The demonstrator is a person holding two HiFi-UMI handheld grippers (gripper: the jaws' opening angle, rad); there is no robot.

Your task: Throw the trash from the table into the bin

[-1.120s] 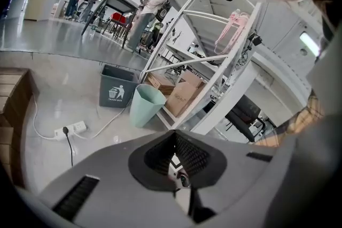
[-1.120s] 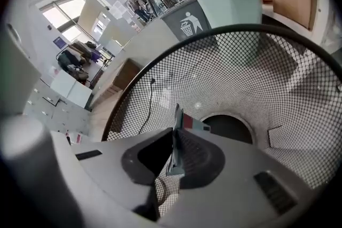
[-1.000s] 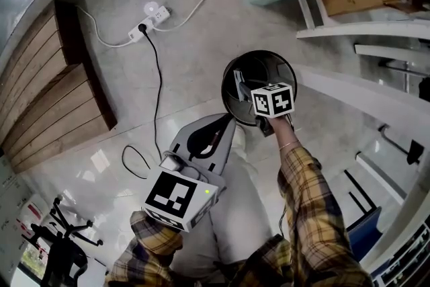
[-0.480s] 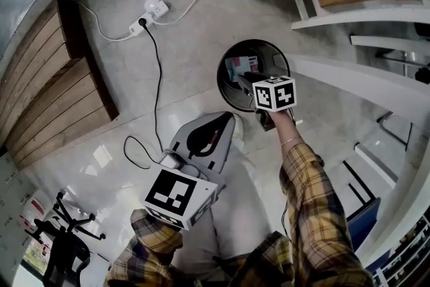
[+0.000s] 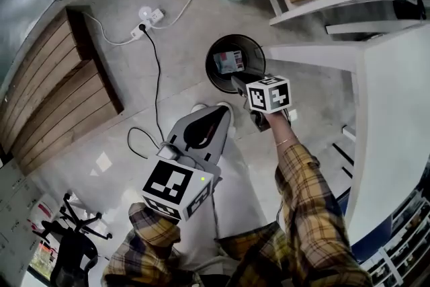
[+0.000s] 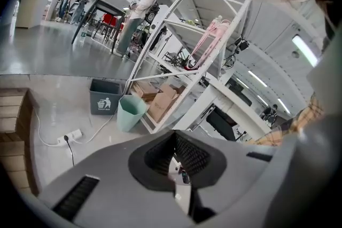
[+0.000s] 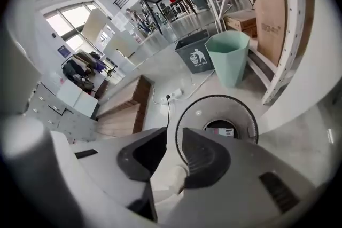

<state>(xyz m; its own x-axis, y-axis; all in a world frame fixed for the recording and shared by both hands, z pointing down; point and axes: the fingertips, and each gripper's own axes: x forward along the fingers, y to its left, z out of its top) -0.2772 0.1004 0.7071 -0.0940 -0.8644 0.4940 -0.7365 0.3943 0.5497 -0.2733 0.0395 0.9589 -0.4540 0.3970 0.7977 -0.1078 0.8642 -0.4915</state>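
Head view: the trash (a small printed packet, as far as I can make out) lies inside the round black bin, just beyond the right gripper. The left gripper hangs nearer, left of it. Left gripper view: jaws pressed together on nothing, no bin in sight. Right gripper view: jaws have just been opening and stand slightly apart, bare — the trash lies past them, down in the bin.
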